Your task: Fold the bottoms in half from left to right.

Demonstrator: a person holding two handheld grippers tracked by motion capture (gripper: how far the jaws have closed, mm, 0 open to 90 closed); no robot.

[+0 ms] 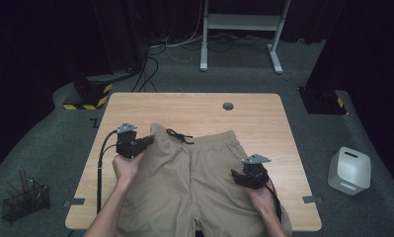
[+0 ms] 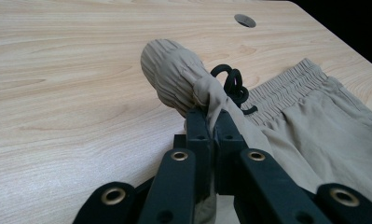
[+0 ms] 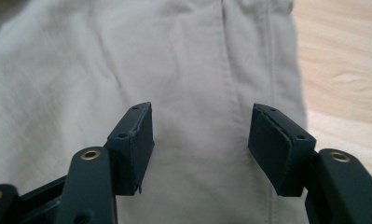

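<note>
**Operator:** Report the position of the workpiece.

**Technician:** The khaki shorts (image 1: 194, 182) lie flat on the wooden table (image 1: 194, 106). The waistband is on the far side and the legs run back toward the person, so the long axis runs from the near edge to the far edge. The black drawstring (image 1: 178, 136) rests at the middle of the waistband.

**Operator:** State of the left gripper.

**Technician:** The left gripper (image 2: 210, 122) has its jaws closed together on the left corner of the waistband (image 2: 174, 77). In the left gripper view the elastic is bunched into a rounded lump just beyond the jaw tips, lifted slightly off the wood. The drawstring coil (image 2: 232, 84) sits just beside that lump.

**Operator:** State of the right gripper.

**Technician:** The right gripper (image 3: 200, 135) has its jaws wide apart and grips nothing. It hangs above the right leg panel, with the side seam (image 3: 230, 84) running away from it between the jaws, closer to the right-hand one. The cloth edge and bare table lie to its right.

**Operator:** Governing relation for the next move?

**Technician:** Judged from the layout, the opposite waistband corner (image 1: 232, 134) lies forward of the right gripper, along the garment's long axis. The right hand (image 1: 261, 197) is the nearer one, so the reach likely falls to it.
</note>
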